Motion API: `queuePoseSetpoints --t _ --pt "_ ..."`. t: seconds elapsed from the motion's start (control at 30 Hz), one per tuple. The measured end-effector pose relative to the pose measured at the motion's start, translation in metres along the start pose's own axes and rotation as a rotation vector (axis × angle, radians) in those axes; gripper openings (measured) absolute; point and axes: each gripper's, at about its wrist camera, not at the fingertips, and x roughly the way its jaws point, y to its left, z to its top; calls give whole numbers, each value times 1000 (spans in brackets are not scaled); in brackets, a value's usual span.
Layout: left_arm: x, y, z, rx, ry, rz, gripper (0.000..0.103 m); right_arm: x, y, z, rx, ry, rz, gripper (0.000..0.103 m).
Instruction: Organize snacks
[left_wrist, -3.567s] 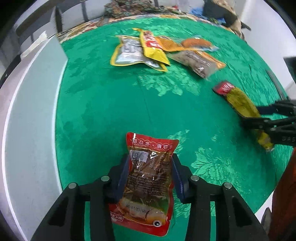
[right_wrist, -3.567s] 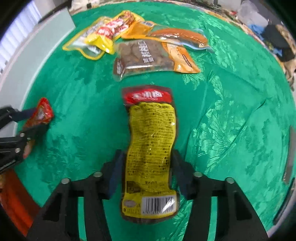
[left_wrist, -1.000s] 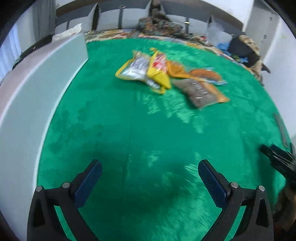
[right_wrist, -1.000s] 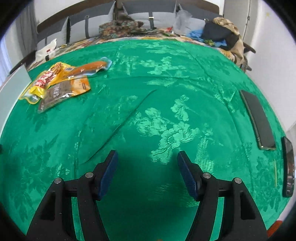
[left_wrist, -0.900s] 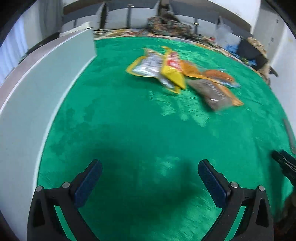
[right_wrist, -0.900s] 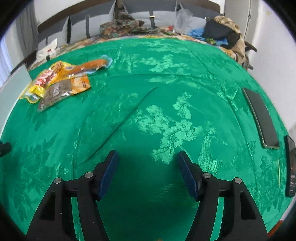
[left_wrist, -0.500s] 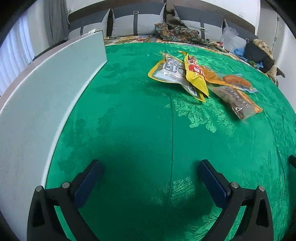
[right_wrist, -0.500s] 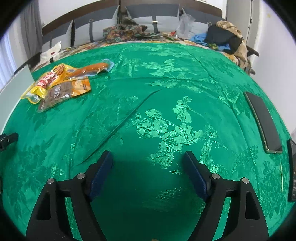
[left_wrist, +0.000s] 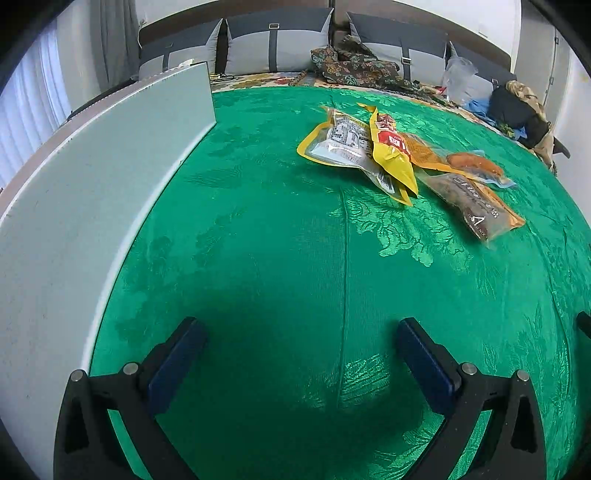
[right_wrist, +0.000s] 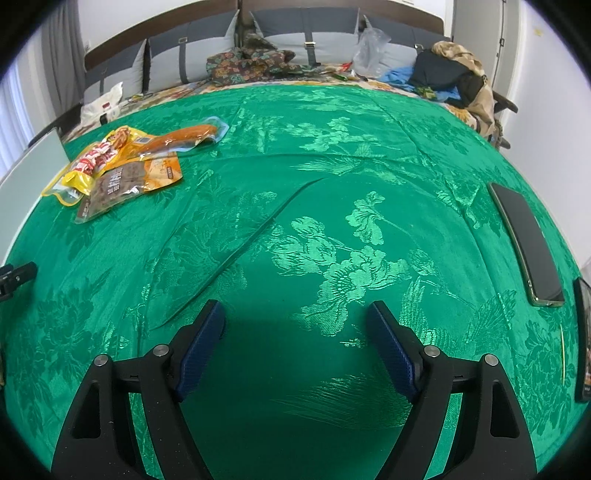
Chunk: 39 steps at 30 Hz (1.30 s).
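Four snack packets (left_wrist: 391, 155), perhaps five; two dark phones (right_wrist: 524, 240); one green cloth (left_wrist: 277, 240).

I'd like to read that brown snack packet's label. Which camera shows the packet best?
The left wrist view: the brown snack packet lies lengthwise with nearly its whole face visible, only its far end tucked under other packets. In the right wrist view it sits farther off near the left edge, smaller and partly overlapped by the yellow packet.
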Motion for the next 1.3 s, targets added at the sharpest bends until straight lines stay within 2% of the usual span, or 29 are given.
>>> queuePoseSetpoints --t 1.17,1.27,1.3 --pt "-1 1 0 -1 1 4 103 0 0 0 0 0 0 84" --pt "0 2 3 18 36 -9 103 0 0 0 1 0 1 84" --pt "3 2 8 28 81 -16 103 0 0 0 1 0 1 84"
